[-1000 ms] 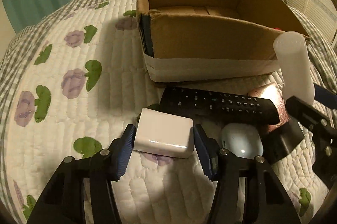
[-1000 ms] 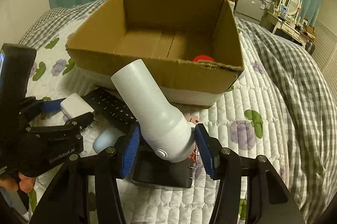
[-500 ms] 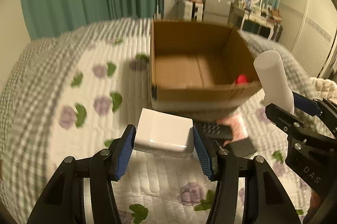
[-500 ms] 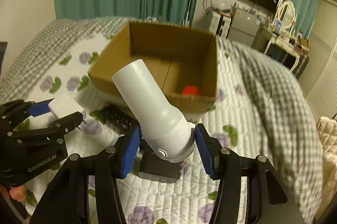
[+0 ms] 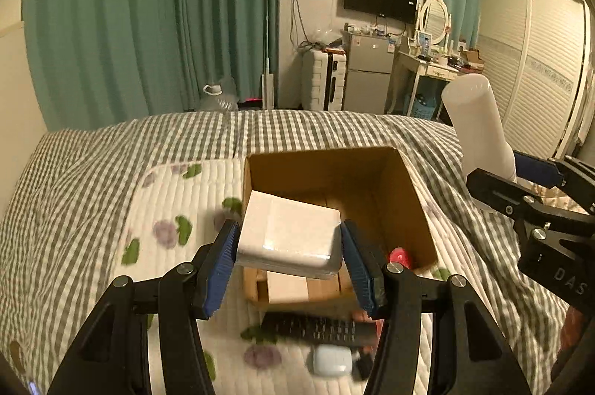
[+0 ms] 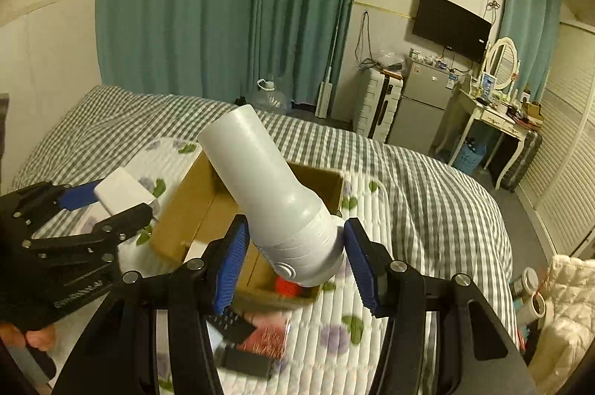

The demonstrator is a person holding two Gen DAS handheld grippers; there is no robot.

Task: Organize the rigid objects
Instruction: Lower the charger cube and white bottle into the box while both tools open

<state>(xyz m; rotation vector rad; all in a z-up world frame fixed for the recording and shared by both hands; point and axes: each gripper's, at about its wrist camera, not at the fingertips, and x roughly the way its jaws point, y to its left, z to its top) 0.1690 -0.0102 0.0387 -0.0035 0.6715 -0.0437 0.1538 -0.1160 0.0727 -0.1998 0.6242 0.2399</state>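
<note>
My left gripper [image 5: 290, 261] is shut on a white rectangular block [image 5: 290, 239] and holds it high above the near side of the open cardboard box [image 5: 409, 209]. My right gripper [image 6: 293, 261] is shut on a white flashlight [image 6: 271, 198], tilted up and left, above the same box [image 6: 193, 209]. A red object [image 5: 399, 257] lies in the box's near right corner and also shows in the right wrist view [image 6: 288, 287]. The flashlight [image 5: 476, 131] and right gripper show at the right of the left wrist view.
On the quilted bed in front of the box lie a black remote [image 5: 316, 330], a pale blue mouse-like object [image 5: 331, 361], a shiny red packet [image 6: 267, 335] and a black box [image 6: 245, 363]. A TV, fridge and dressing table stand beyond the bed.
Both grippers have risen well above the bed with their objects. The box and the items on the quilt now lie far below.
</note>
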